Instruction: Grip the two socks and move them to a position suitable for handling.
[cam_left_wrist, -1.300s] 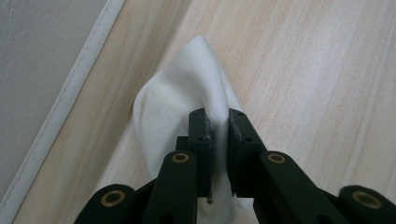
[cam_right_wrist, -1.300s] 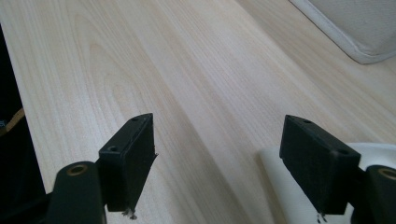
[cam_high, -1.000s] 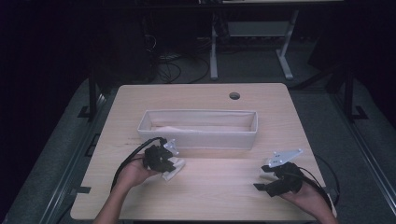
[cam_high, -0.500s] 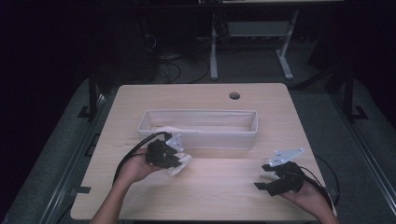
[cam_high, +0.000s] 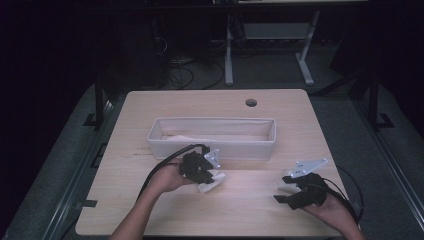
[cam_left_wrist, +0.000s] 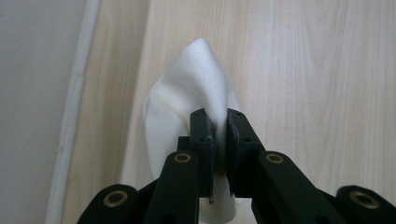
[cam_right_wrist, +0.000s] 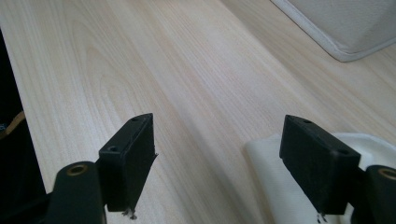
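Left tool (cam_left_wrist: 217, 122) pinches a white cloth (cam_left_wrist: 196, 88) just above the table (cam_high: 250, 200).

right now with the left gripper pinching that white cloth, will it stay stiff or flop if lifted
Likely floppy: the cloth bunches into a soft peak where the left gripper pinches it. Probably light, since one small pinch holds the fold up. It seems unlikely to slip, as the weave looks matte.

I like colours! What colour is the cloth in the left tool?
White. The cloth shows best in the left gripper view, pinched in the left tool.
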